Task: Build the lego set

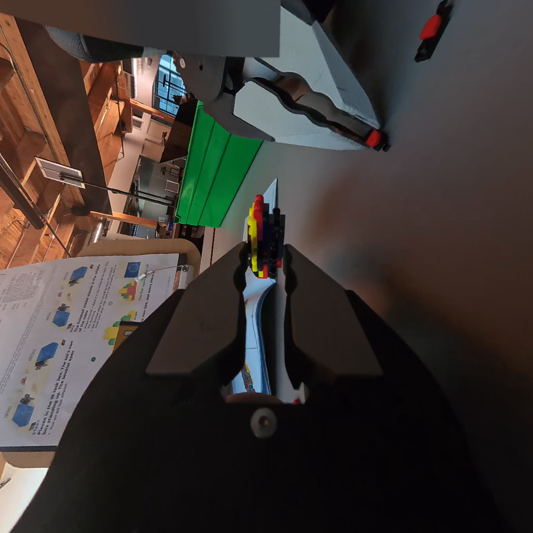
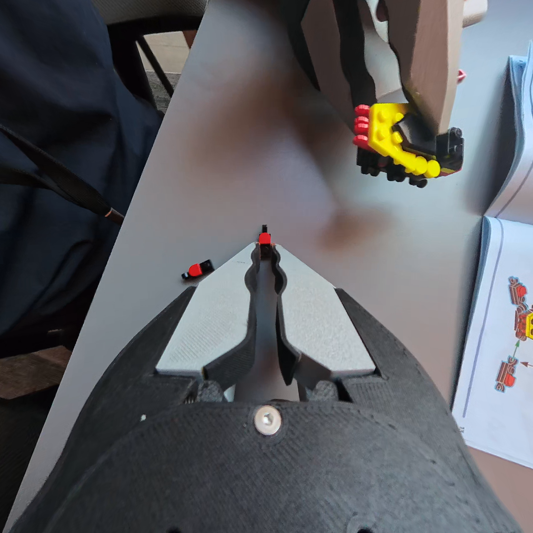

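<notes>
My left gripper [image 1: 264, 256] is shut on a partly built lego model [image 1: 265, 239] of yellow, red, black and blue bricks, held above the grey table; the model also shows in the right wrist view [image 2: 403, 144] at the upper right. My right gripper [image 2: 265, 246] is shut on a small red and black piece [image 2: 264, 239], low over the table. It also shows in the left wrist view [image 1: 375, 138] at the upper right. A second red and black piece [image 2: 197, 269] lies on the table just left of my right fingers, and also shows in the left wrist view [image 1: 429, 28].
The open instruction booklet [image 2: 496, 331] lies on the grey table [image 2: 230, 144] at the right. A printed sheet on a clipboard [image 1: 72, 331] and a green bin [image 1: 213, 173] stand beyond my left gripper. The table's edge runs at the left, with dark clothing [image 2: 57, 144] beside it. Some 9 centimeters of space lies between my two pairs of fingers.
</notes>
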### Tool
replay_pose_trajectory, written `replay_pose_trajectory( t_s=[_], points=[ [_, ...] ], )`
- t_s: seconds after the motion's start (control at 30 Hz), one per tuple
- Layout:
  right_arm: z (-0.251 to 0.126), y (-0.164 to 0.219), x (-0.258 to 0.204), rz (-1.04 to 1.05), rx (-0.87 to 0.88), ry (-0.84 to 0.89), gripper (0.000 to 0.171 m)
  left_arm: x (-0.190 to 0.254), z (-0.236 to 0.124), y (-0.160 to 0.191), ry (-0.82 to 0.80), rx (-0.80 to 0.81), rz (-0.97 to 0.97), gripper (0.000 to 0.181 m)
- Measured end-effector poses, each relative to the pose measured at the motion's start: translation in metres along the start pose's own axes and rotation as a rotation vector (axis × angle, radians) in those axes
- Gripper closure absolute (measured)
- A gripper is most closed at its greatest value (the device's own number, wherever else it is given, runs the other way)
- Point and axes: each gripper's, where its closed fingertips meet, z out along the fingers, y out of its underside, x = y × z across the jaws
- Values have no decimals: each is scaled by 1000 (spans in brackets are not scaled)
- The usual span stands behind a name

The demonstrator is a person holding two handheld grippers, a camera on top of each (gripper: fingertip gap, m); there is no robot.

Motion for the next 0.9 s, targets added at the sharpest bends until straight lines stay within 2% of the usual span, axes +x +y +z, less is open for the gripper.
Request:
replay_pose_trajectory(
  t_s=[0.47,0.67,0.9],
  points=[
    [-36,-41,21,297,291,-34,168,-11,-3,-20,-86,69,26,161],
    [-43,-45,23,311,331,-29,168,-9,-2,-29,-81,105,31,161],
    [-40,-43,23,273,295,12,168,-5,-2,-33,-61,117,38,161]
  ],
)
